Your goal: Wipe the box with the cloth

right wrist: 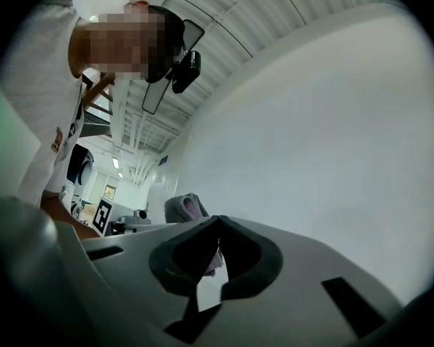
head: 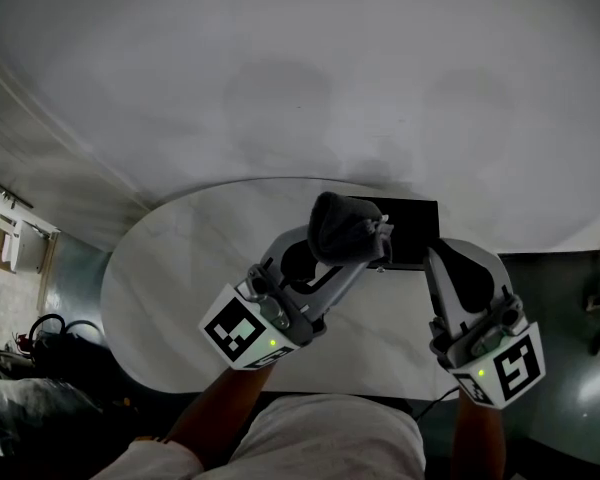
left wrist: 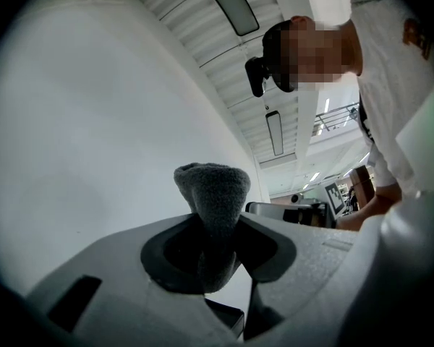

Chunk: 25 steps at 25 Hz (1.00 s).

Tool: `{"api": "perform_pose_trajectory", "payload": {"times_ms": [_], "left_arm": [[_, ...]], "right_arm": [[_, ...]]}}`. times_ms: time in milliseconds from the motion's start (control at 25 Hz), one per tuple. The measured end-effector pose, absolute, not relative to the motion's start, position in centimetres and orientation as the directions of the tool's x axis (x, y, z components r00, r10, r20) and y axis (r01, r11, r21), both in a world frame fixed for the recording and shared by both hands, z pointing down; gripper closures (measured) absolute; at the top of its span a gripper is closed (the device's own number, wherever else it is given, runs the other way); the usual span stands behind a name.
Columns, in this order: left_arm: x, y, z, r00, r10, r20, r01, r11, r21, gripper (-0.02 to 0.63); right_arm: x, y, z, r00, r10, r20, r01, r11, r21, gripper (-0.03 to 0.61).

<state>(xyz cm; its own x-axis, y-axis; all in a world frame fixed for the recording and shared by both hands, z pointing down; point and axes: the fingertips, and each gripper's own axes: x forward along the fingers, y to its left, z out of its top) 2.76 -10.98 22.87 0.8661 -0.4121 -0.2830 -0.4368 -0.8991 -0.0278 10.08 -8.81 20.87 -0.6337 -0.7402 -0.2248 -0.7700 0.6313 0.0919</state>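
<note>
A flat black box [head: 412, 223] lies at the far edge of the white oval table [head: 180, 268]. My left gripper [head: 370, 243] is shut on a bunched grey cloth [head: 342, 224], held raised just left of the box and partly over its left end. In the left gripper view the cloth [left wrist: 213, 186] sticks up between the jaws of the left gripper [left wrist: 215, 223]. My right gripper [head: 435, 258] hangs by the box's near right corner. Its jaws meet at the tips in the right gripper view [right wrist: 217, 226], with no box between them. The cloth [right wrist: 182, 208] shows to the left there.
A plain pale wall rises close behind the table. Dark floor lies to the right of the table, and cables and clutter [head: 50, 333] sit on the floor at the left. The person's torso [head: 320, 438] is at the table's near edge.
</note>
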Motion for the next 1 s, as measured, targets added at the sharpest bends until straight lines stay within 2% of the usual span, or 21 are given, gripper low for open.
{"api": "perform_pose_trajectory", "payload": {"times_ms": [1000], "left_arm": [[3.3,-9.5,23.1,0.865,-0.408,-0.291,-0.435,-0.9,-0.032,0.497]], "right_arm": [[10.1,-8.2,21.7,-0.628,-0.746,-0.22,-0.776,0.623,0.104,0.566]]}}
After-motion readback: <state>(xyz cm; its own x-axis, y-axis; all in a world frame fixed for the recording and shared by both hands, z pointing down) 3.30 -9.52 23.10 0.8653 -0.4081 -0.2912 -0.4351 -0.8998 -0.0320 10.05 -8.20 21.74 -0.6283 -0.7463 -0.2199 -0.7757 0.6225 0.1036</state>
